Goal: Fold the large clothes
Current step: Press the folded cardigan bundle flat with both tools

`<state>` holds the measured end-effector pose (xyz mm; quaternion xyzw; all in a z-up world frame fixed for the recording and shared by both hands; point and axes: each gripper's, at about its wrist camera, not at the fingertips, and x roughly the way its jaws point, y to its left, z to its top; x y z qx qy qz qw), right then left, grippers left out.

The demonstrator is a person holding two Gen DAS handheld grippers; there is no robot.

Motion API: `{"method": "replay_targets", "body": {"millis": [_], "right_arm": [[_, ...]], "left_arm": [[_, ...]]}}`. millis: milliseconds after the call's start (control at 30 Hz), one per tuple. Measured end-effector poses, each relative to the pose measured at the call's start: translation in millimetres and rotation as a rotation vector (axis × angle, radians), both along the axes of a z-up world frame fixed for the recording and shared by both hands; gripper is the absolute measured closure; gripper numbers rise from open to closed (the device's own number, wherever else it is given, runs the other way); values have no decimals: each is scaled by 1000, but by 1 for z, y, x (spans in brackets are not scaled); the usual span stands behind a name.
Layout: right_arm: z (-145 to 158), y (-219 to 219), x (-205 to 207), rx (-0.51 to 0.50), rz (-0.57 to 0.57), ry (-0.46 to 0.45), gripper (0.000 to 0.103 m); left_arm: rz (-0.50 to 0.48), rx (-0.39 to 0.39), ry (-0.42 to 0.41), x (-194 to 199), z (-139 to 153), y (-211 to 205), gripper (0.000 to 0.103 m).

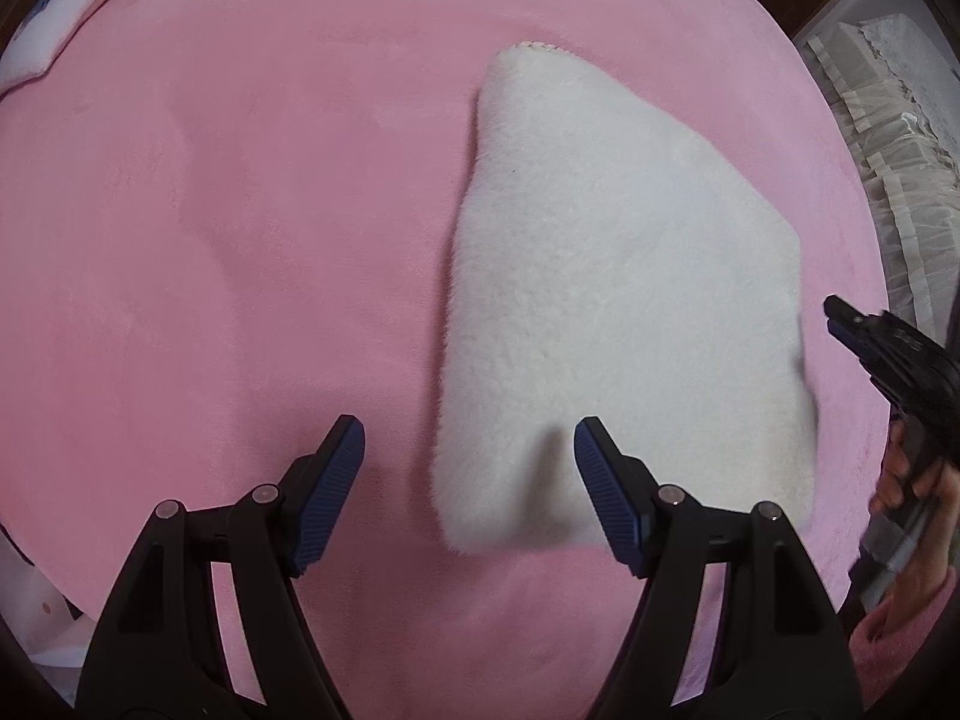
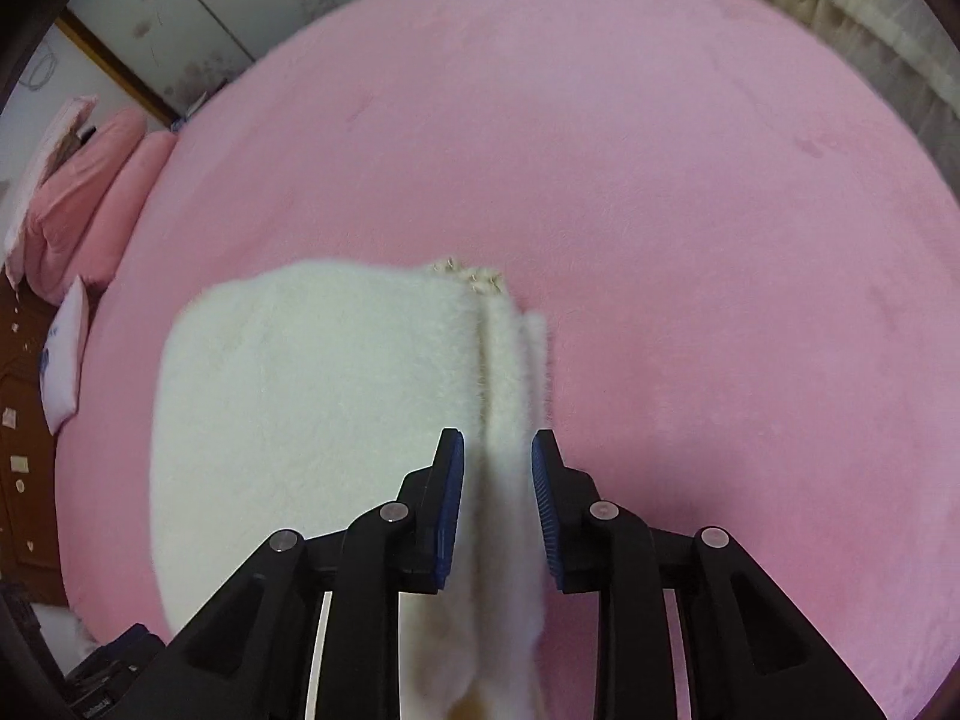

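Now the folded white fleece garment lies on the pink bed. Right gripper has its jaws narrowed around the garment's stacked right edge, apparently pinching it. Left gripper hovers wide open above the garment's near left corner, holding nothing.

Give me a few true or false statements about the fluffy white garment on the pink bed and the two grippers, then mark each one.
1. The white garment lies on a pink bed cover. True.
2. The left gripper is clamped on the garment. False: its fingers stand wide apart, gripping nothing.
3. The garment's stacked edge runs between the right gripper fingers. True.
4. The garment is blue. False: it is white.
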<state>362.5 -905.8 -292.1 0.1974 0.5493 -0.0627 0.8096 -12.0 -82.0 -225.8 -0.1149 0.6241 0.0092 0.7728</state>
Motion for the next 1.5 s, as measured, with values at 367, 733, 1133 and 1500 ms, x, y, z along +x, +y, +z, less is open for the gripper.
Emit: {"method": "replay_targets", "body": {"millis": [367,733,1133,1500], "right_arm": [[-61,125,-94,185,325,98,102],[-59,87,-163,155,70,248,103],[-108,187,-94,674,144,118,103],[-81,130,16,437,142,-66,103]], "left_arm": [[2,-32,50,-4,-36,-24,58],[-69,50,-20,-35,-20,-24,92],[-17,-73,-171,40,-12,-20,97],[66,-125,-227,148,-36,-10,97]]}}
